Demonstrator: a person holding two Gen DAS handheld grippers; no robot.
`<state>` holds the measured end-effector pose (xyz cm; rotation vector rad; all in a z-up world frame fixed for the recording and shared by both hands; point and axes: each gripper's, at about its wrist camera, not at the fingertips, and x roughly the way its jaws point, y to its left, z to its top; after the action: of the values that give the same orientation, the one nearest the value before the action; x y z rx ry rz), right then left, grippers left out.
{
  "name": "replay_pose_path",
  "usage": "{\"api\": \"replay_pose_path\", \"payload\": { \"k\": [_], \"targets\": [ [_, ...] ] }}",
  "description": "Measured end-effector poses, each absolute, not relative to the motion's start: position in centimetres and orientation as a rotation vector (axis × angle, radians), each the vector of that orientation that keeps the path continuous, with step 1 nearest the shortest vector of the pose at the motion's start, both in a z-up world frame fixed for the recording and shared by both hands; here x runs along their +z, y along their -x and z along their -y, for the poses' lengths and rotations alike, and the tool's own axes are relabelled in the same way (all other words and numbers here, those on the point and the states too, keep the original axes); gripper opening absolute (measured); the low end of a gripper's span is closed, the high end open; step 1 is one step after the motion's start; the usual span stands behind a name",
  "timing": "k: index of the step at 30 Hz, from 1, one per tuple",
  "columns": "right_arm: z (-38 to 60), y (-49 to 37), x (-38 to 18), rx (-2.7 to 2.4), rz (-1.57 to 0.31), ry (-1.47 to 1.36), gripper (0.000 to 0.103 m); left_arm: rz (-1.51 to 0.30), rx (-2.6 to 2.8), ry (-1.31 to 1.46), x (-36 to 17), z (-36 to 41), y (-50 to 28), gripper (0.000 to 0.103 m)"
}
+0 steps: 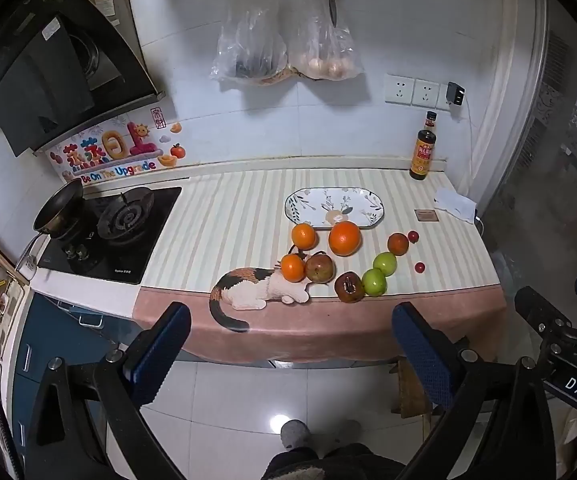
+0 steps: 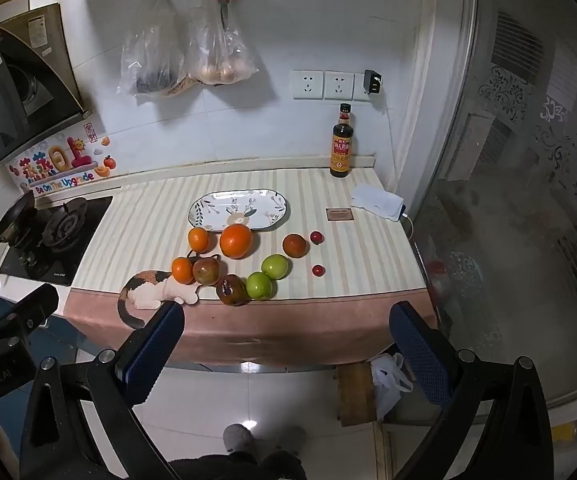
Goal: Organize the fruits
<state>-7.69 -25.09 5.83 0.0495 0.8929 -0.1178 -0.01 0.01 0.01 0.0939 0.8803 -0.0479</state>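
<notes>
L wrist view: left gripper (image 1: pixel 290 344) fingers wide apart, nothing between, held off the counter front over the floor. Fruit sits loose on striped cloth (image 1: pixel 216 232): big orange (image 1: pixel 344 238) touching front rim of oval plate (image 1: pixel 334 207), mandarin (image 1: pixel 303 236) just left of it, 2nd mandarin (image 1: pixel 292 267) against a reddish apple (image 1: pixel 320 268). Dark bruised fruit (image 1: pixel 349 287) near cloth edge, touching a green apple (image 1: pixel 374 282); 2nd green apple (image 1: pixel 385 263) behind. Right gripper body at far right edge.

R wrist view: right gripper (image 2: pixel 286 342) fingers also spread, empty, short of the counter. Red-brown fruit (image 2: pixel 295 245) w/ cherry tomato (image 2: pixel 316 237) beside it; another cherry tomato (image 2: pixel 318 269) apart. Soy sauce bottle (image 2: pixel 341 148) at back wall.
</notes>
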Motion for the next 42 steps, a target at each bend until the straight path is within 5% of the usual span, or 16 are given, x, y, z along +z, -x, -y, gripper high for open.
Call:
{"api": "replay_pose_path", "payload": {
  "k": [42],
  "targets": [
    [24.6,7.7,6.7,-0.106,-0.875,-0.071,0.103,-0.869,-0.06,-0.101,1.2,0.5,-0.7,0.103]
  ]
}}
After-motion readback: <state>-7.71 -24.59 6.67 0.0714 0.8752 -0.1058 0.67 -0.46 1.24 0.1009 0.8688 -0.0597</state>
